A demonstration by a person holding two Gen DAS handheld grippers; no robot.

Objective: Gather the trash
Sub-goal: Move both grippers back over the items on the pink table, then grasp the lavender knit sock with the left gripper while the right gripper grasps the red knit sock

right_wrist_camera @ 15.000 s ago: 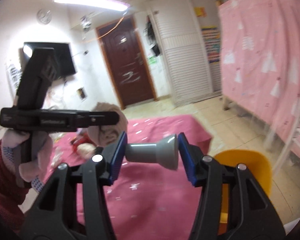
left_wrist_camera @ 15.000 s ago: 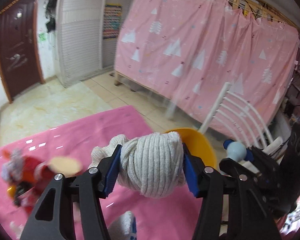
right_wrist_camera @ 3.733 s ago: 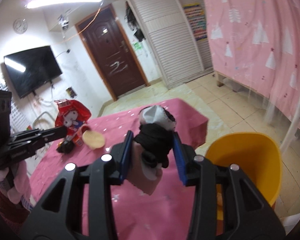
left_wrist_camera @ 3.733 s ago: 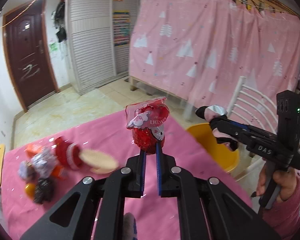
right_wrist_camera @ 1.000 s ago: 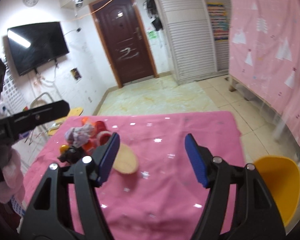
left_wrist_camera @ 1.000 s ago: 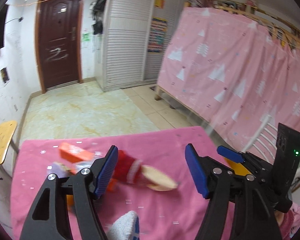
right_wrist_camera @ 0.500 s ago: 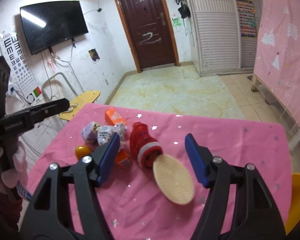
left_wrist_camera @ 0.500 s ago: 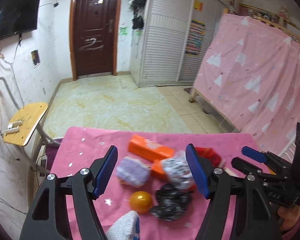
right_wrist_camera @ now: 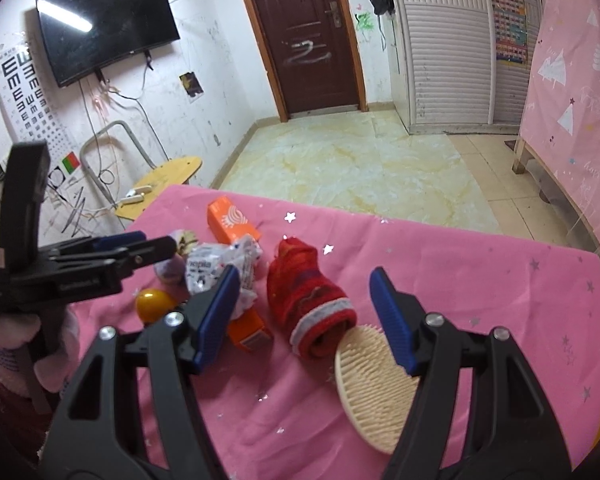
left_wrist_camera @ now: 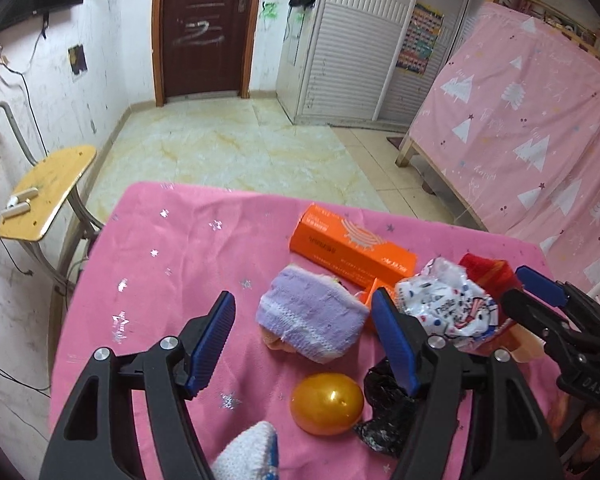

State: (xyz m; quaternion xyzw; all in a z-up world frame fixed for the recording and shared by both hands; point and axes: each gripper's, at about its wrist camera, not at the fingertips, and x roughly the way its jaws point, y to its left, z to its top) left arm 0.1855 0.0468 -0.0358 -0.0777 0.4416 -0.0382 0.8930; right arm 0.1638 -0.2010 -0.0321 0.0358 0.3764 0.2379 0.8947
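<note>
A: Both grippers, left (left_wrist_camera: 304,344) and right (right_wrist_camera: 304,316), gape wide, empty. What's nearest?

B: The purple cloth (left_wrist_camera: 312,324) lies on the surface (left_wrist_camera: 172,264) before the left, beside the orange box (left_wrist_camera: 352,246). Probably soft and light; pinch mid-fold.

A: The red sock (right_wrist_camera: 308,304)?

B: Limp too, I'd judge; grab its cuff.

Purple sock (left_wrist_camera: 312,316), gold ball (left_wrist_camera: 327,404), orange box (left_wrist_camera: 352,246), crumpled wrapper (left_wrist_camera: 446,308), red sock (right_wrist_camera: 308,300), beige brush (right_wrist_camera: 374,388) clustered on tablecloth.

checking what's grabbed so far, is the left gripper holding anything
No, the left gripper stands open with bare pads, above the purple cloth and gold ball lying on the table.
</note>
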